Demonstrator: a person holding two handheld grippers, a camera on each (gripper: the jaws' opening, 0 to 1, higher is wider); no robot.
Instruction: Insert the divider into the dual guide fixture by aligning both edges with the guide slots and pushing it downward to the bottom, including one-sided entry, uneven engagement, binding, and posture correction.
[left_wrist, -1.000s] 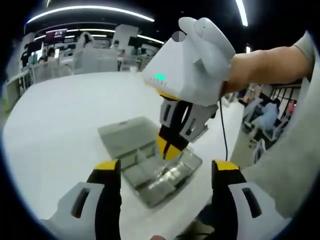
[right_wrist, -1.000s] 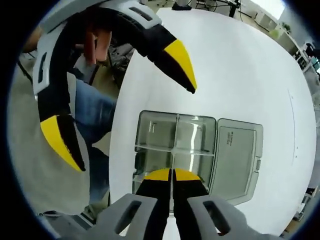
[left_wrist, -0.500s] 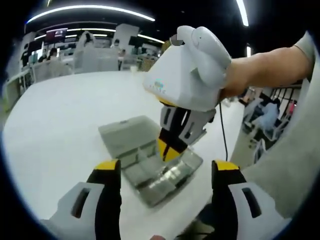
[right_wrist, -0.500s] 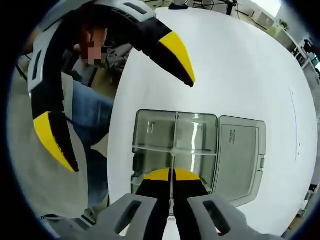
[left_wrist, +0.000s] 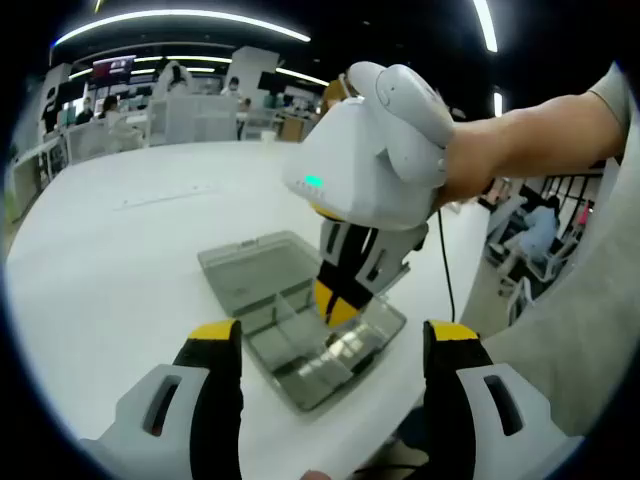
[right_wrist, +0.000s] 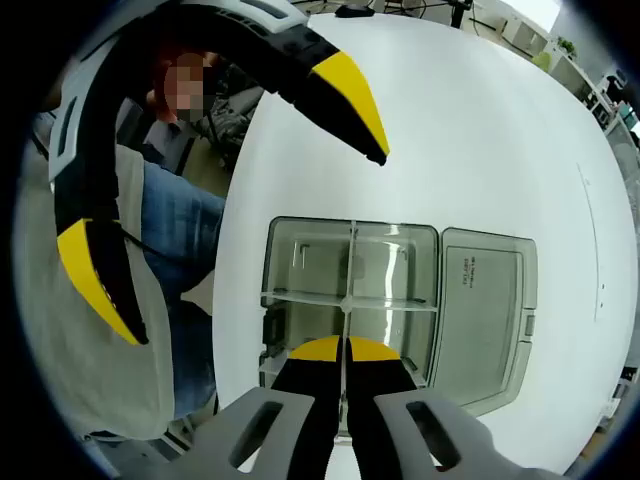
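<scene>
Pressed together, the right gripper (right_wrist: 343, 350) jaws pinch the thin clear divider (right_wrist: 349, 290) at lower centre of the right gripper view, its edge running up across the open compartment box (right_wrist: 300, 265) on the white table (right_wrist: 480, 130). Jaws of the left gripper (left_wrist: 330, 335) stand spread wide, holding nothing, at the bottom of the left gripper view. Since a second ago the right gripper has tilted slightly over the box, which reads as posture correction; the divider looks not yet seated at the bottom.
</scene>
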